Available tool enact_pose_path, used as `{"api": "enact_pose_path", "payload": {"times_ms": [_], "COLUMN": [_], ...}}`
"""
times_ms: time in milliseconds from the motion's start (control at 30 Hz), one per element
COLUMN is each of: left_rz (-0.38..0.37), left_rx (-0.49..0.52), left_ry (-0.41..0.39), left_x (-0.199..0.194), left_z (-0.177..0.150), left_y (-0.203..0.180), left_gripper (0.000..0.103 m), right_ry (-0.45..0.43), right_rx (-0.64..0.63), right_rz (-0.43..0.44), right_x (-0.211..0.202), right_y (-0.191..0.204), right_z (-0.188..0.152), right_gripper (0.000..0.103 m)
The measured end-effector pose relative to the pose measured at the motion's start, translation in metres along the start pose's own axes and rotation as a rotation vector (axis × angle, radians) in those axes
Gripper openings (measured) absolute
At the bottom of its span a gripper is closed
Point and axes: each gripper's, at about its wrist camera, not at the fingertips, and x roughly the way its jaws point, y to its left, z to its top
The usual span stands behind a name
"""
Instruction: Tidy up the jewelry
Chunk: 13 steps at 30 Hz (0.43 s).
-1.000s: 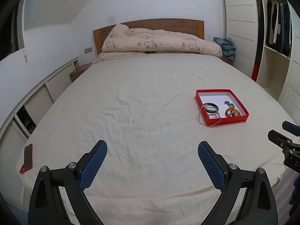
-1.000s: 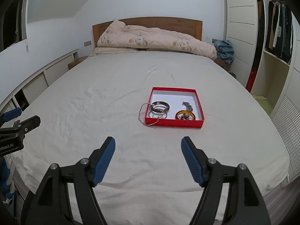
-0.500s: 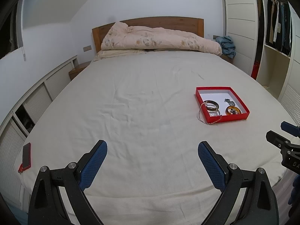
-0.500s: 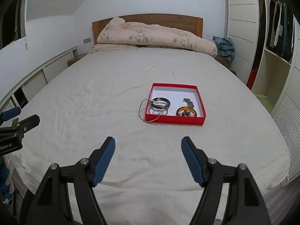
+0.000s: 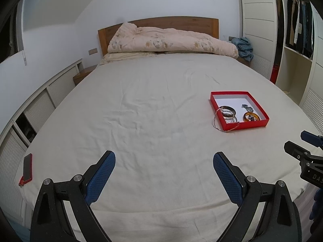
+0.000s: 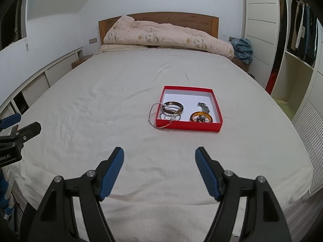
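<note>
Bed (image 6: 121,84): wide pale sheet, creased, soft under anything I press on; a rolled quilt (image 6: 167,38) lies at the headboard end, well apart from my work.
Box (image 6: 187,126): shallow red box with a white floor, sitting flat on the sheet straight ahead of my right gripper (image 6: 159,171) and off to the right of my left gripper (image 5: 164,174).
Bangles: dark bangle (image 6: 173,107) in the box's near left part, with a thin silver ring just below it; amber bangle (image 6: 201,117) near the front wall on the right, with some small dark pieces inside it that I cannot make out.
Watch (image 6: 203,107): a small metal piece near the right wall, probably a watch, too small to be sure.
Chain (image 6: 153,113): silver chain draped over the box's left wall, part inside, part looping out onto the sheet.
Phone (image 5: 27,166): lies at the bed's left edge, well apart.
My jaws: both pairs stand wide apart, nothing between them, hovering over the near edge of the bed, short of the box.
Risk, chain: I judge it thin and slack; pinching it against the soft sheet could catch cloth instead, or drag the light box.
Risk, bangles: hard and round, they may squirt out of my pads.
Risk, tangle: the chain touches the dark bangle, so lifting one could pull the other.
</note>
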Motion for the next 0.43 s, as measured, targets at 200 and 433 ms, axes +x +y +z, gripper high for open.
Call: {"api": "enact_pose_path", "payload": {"times_ms": [200,433], "left_rz": [0.0,-0.002], "left_rx": [0.0,-0.001], "left_ry": [0.0,0.001], "left_x": [0.0006,0.0024], "left_z": [-0.0006,-0.0007], "left_y": [0.0003,0.0016], "left_gripper": [0.096,0.096], "right_ry": [0.01,0.016], "right_rx": [-0.001,-0.003], "right_rz": [-0.002,-0.004], "right_x": [0.004,0.0076], "right_y": [0.0004,0.001], "right_z": [0.0002,0.0001], "right_gripper": [0.072,0.072]}}
